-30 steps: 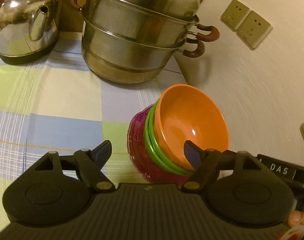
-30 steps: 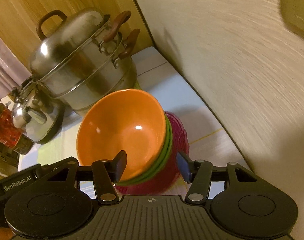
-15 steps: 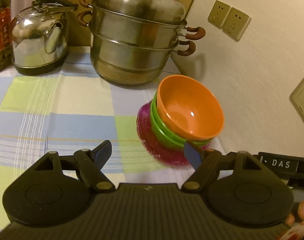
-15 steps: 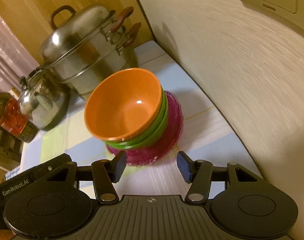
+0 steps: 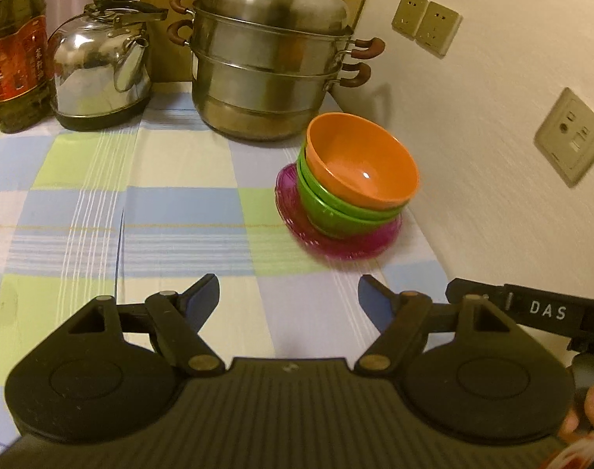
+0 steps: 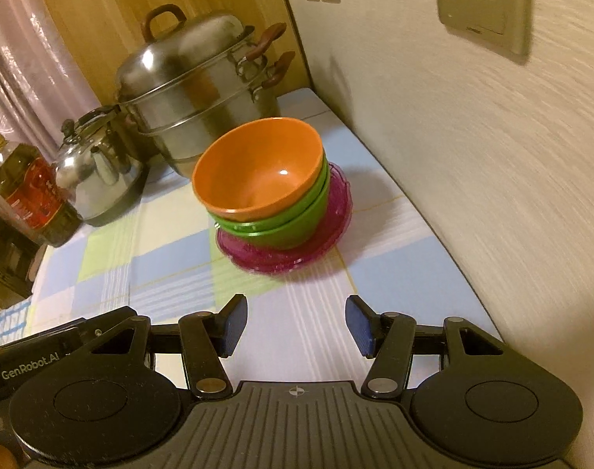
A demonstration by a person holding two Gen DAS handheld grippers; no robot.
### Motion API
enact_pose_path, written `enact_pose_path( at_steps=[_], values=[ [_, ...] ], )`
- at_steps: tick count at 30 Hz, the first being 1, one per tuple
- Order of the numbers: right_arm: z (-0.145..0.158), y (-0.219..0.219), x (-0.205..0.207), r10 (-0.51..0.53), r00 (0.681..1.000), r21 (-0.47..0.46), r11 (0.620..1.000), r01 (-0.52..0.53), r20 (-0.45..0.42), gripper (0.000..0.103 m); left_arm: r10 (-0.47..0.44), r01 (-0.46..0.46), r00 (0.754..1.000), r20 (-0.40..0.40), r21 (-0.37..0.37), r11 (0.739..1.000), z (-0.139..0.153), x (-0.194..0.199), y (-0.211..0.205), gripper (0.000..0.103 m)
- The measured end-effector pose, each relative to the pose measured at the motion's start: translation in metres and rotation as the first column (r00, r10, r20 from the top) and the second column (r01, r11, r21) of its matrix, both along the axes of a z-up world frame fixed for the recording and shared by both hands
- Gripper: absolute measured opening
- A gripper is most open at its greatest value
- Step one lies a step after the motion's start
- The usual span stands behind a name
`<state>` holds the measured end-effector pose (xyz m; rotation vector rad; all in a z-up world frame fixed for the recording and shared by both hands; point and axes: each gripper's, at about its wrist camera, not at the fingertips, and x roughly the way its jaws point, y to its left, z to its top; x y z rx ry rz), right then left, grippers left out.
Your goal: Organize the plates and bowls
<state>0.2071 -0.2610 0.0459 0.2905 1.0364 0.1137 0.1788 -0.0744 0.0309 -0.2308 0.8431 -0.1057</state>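
Note:
An orange bowl [image 5: 359, 168] [image 6: 258, 172] sits nested on top of green bowls [image 5: 336, 215] [image 6: 289, 226], and the whole stack rests on a magenta plate [image 5: 336, 246] [image 6: 281, 262] close to the wall. My left gripper [image 5: 289, 293] hangs open over the checked cloth, nearer than the stack and a little to its left, with nothing between its fingers. In the right wrist view my right gripper [image 6: 296, 322] is also open and empty, well short of the plate's near rim.
A tiered steel steamer pot [image 5: 269, 58] [image 6: 203, 93] stands behind the stack, with a steel kettle [image 5: 101, 66] [image 6: 97, 172] and an oil bottle [image 5: 11, 51] [image 6: 31, 191] further left. The wall [image 5: 492, 156] with its sockets runs along the right. A checked tablecloth [image 5: 140, 215] covers the table.
Both grippers have drawn back and up from the bowl stack, which now sits smaller and farther off. The left finger that overlapped the orange bowl's rim is clear of it.

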Motion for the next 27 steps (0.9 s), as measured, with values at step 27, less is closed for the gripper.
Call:
enact_pose_path(
  at_steps=[27],
  values=[
    [0.033, 0.006, -0.093, 0.023, 0.998, -0.046, 0.999, -0.021, 0.050, 0.056, 0.000, -0.004, 1.000, 0.030, 0.116, 0.993, 0.011, -0.098, -0.011, 0.074]
  ],
)
